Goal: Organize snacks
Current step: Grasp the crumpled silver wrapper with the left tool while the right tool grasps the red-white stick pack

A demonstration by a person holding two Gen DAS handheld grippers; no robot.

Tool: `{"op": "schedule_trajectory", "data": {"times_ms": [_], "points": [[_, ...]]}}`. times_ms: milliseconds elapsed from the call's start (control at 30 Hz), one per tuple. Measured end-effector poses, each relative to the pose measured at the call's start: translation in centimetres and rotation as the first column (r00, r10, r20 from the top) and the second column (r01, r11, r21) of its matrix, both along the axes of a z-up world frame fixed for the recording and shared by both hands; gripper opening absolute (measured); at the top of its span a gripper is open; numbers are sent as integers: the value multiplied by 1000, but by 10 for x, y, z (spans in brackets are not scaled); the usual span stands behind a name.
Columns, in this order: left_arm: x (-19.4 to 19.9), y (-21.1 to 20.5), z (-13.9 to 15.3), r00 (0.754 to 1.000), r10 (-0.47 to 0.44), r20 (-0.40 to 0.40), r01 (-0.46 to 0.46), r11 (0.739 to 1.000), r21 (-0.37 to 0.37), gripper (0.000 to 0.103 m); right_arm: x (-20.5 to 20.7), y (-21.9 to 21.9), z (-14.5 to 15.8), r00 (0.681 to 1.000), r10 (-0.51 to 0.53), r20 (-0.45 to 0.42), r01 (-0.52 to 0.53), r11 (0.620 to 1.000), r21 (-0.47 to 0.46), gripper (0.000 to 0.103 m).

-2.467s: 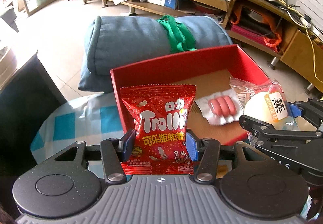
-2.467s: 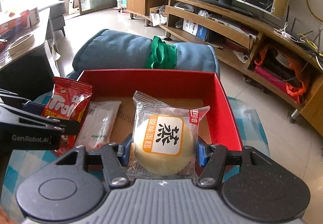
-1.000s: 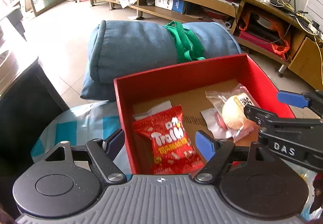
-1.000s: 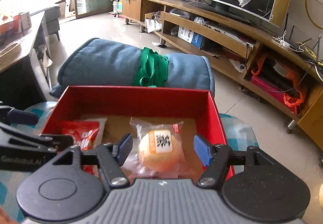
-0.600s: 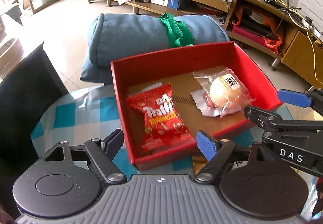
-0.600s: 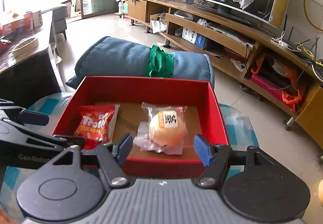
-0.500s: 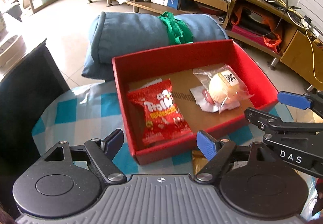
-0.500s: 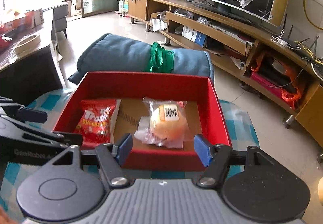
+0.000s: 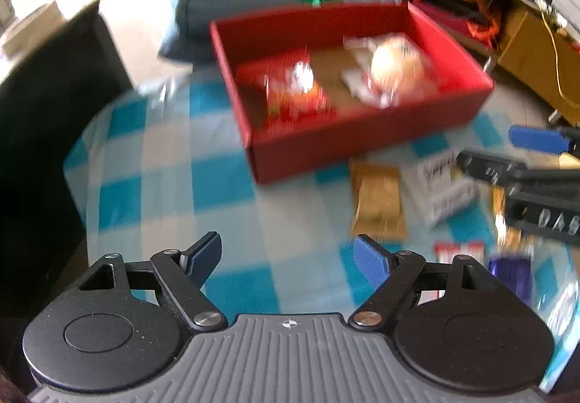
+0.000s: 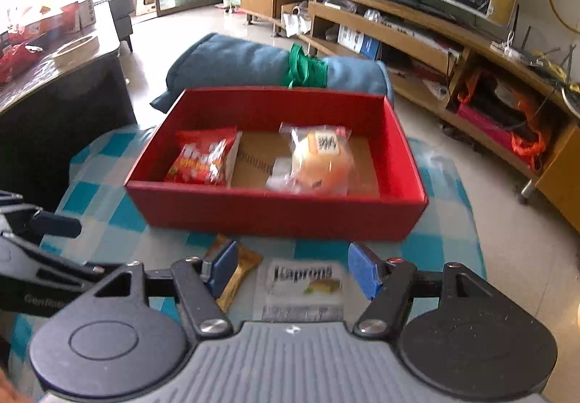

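Hovering both tongs empty and spread wide, left gripper (image 9: 288, 254) low centre of its blurry view, right gripper (image 10: 291, 270) low centre of its own, probably lining up for the next grab. Sitting in the red box (image 10: 275, 212) mid-frame: red gummy bag (image 10: 203, 161) on the left side, bun pack (image 10: 319, 160) on the right, likely spaced to leave room. Lying loose on the checked cloth (image 10: 108, 218) just below the box: gold packet (image 10: 237, 274) and white Japrone packet (image 10: 302, 285), right between the right tongs, so probably next.

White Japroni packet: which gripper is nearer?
Right. The right gripper hangs open directly over the white Japroni packet; the left gripper, also open, sits off to its left.
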State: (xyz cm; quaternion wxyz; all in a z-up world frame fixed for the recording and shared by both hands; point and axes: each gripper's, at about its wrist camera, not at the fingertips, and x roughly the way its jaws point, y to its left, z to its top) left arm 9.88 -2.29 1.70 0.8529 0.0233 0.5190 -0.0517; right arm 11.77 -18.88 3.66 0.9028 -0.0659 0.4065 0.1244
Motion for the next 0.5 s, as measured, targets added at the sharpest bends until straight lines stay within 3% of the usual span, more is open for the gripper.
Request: {"op": "schedule_trajectory", "data": {"times_ms": [200, 500], "points": [[-35, 9, -18, 995, -26, -94, 28, 999, 23, 85, -16, -1, -7, 999, 13, -41, -13, 1000, -5, 65], [-58, 18, -45, 974, 36, -224, -47, 998, -45, 85, -35, 0, -4, 998, 36, -59, -34, 999, 35, 65]]}}
